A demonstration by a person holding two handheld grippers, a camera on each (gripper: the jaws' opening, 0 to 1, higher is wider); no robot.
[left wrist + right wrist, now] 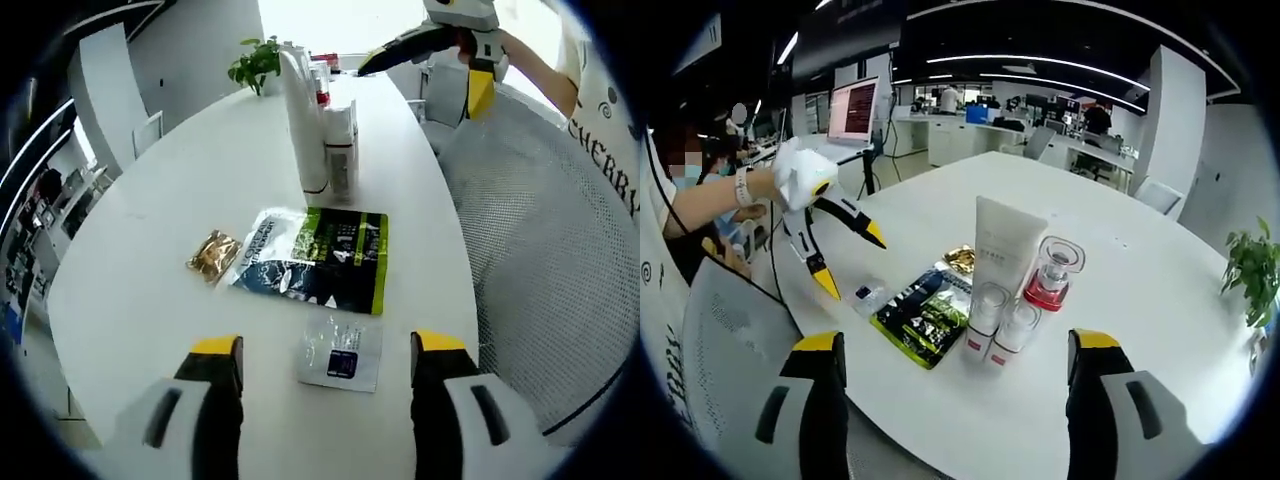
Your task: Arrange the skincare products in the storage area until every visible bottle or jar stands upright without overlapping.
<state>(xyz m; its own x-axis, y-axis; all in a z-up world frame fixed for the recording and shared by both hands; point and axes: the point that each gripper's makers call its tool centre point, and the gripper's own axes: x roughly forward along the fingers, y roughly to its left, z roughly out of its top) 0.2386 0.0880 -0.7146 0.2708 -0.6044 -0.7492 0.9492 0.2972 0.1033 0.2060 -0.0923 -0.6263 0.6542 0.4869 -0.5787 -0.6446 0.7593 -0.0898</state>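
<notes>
A tall white tube point(303, 120) point(1005, 250) stands upright on the white table point(140, 230). Two small clear-capped bottles point(1000, 322) point(342, 150) stand against it. A clear bottle with a red base point(1050, 275) stands beside them. A green-and-black sachet pack point(315, 258) point(925, 318), a gold packet point(213, 254) point(960, 258) and a small clear sachet point(340, 352) point(868, 297) lie flat. My left gripper point(328, 350) point(852, 262) hangs open over the small sachet. My right gripper point(958, 345) point(420, 80) is open, short of the bottles.
A potted plant point(258, 65) point(1252, 265) sits at the table's far end. A grey mesh chair point(560, 250) point(720, 350) stands at the table edge next to the sachets. A person's sleeve point(600, 110) shows by it. Desks and monitors fill the office behind.
</notes>
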